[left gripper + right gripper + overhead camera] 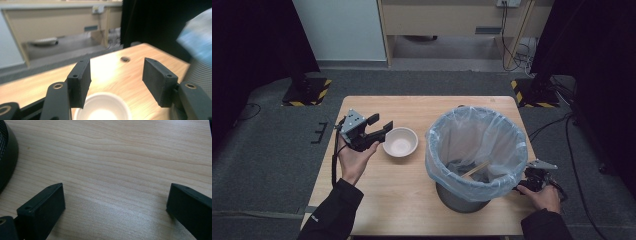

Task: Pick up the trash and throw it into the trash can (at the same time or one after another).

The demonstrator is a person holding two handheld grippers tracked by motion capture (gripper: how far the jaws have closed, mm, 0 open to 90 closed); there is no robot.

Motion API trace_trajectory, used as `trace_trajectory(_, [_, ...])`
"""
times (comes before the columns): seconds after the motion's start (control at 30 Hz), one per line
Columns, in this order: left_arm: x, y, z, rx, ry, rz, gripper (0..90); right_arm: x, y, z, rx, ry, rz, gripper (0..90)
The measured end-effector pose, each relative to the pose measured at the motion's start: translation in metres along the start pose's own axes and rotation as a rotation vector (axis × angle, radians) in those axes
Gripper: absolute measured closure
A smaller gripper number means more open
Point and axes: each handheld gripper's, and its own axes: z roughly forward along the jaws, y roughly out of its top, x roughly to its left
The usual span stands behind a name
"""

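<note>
Standing on the right half of the wooden table (377,200): a large mesh bin (462,202) lined with a pale blue plastic bag (477,137), some scraps and a flat wooden stick lying at its bottom. Resting just left of the bin, near the table's middle and apart from its wall: a small white bowl (400,142), upright and looking empty.

Hovering just left of the bowl: the left gripper (377,131), jaws pointing toward the bowl and the bin beyond. Released, jaws standing wide apart with nothing between the pads; in the left gripper view the bowl's rim (102,107) showing low and between the two jaws, slightly nearer the left one, not yet touched.

Being round, the bowl having no long axis to align with; mattering more, the rim lying ahead and a little below the tool, so probably needing a small descent and advance to straddle one wall.

Resting low at the table's right edge, beside the bin's base: the right gripper (532,181), also released and empty, well apart from the bowl. Clearly nearer: the left hand (354,162).
</note>
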Motion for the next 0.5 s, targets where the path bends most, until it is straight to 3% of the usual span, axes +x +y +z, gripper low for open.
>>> trace_trajectory(0.23, [0.022, -0.034, 0.029, 0.121, 0.082, -0.044, 38.6, 0.000, 0.000, 0.000, 0.000, 0.000, 0.000, 2.0])
trace_trajectory(0.5, [0.035, -0.069, 0.060, 0.246, 0.129, -0.076, 38.9, 0.000, 0.000, 0.000, 0.000, -0.001, 0.001, 2.0])
